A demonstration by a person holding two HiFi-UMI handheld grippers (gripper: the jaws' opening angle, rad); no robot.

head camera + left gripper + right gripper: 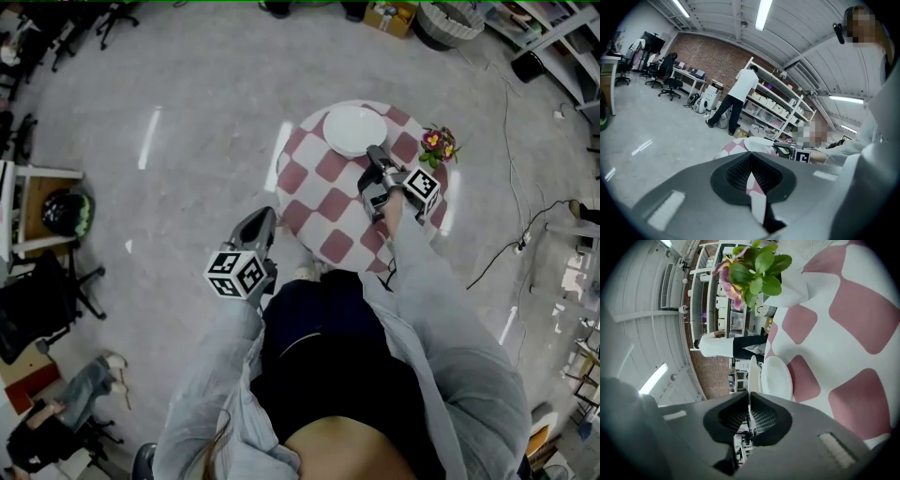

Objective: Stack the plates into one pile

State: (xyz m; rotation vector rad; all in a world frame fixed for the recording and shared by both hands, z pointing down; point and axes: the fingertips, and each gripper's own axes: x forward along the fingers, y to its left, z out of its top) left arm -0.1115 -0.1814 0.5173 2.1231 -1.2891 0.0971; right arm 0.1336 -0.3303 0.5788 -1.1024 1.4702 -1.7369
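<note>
1. The right tongs (749, 393) are pinching a white plate (753, 373) by its rim, holding it just beside the second plate (778, 378), which is lying near the far edge of the tabletop (323, 220).
2. The left tongs (265, 217) are pressed together on nothing, hanging just off the tabletop's near-left edge.
3. I'm guessing glazed ceramic: stiff, slick, easy to chip. With only a thin rim pinch it's probably wanting to tip, so setting it down gently seems smart.
4. The head view is only showing one white disc, while the right gripper view is showing two plates. Flowers (438, 145) are sitting at the right edge.

No readable text, seemingly, on anything
</note>
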